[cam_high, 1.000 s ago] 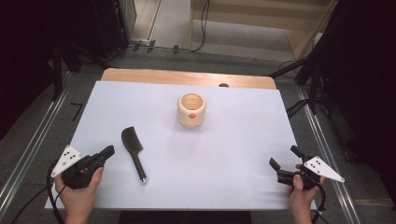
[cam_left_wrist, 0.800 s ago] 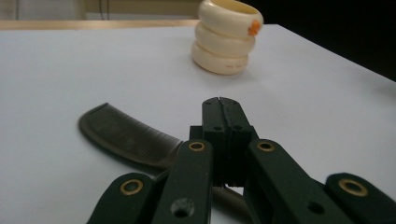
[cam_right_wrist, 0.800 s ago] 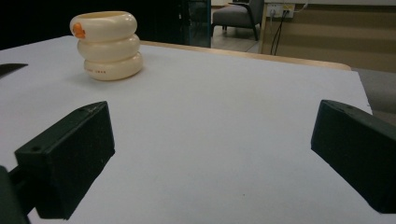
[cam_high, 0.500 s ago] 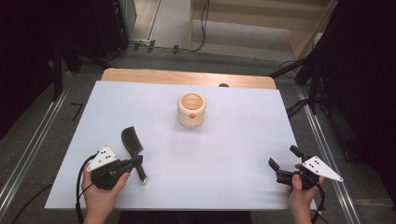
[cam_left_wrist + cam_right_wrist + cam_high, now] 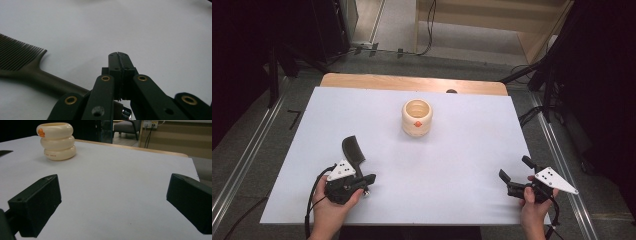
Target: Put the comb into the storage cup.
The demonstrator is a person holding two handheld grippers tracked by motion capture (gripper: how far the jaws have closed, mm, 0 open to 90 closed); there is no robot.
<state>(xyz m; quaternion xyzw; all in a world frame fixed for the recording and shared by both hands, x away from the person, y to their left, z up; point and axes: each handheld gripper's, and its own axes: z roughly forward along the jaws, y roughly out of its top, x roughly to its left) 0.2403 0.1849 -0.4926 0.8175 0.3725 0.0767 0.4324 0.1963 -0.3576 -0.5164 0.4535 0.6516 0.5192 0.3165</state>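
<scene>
A black comb [image 5: 351, 149] lies on the white table sheet at the front left, teeth end farthest from me. My left gripper [image 5: 370, 178] sits over the comb's handle end and is shut. In the left gripper view its jaws [image 5: 118, 56] are pressed together with nothing between them, and the comb [image 5: 21, 63] runs in from the left and passes under the gripper's body. A cream ribbed cup [image 5: 417, 117] with an orange mark stands upright mid-table. My right gripper [image 5: 514, 169] rests at the front right, open and holding nothing [image 5: 112, 202], with the cup [image 5: 56, 141] far off on its left.
The white sheet [image 5: 462, 165] covers the table, with a wooden strip [image 5: 412, 83] along the far edge. Metal rails run down both sides of the table, and cables lie on the floor beyond it.
My left hand has moved right from the table's left edge and now sits over the comb's handle. The right hand, the cup and the comb have stayed put.
</scene>
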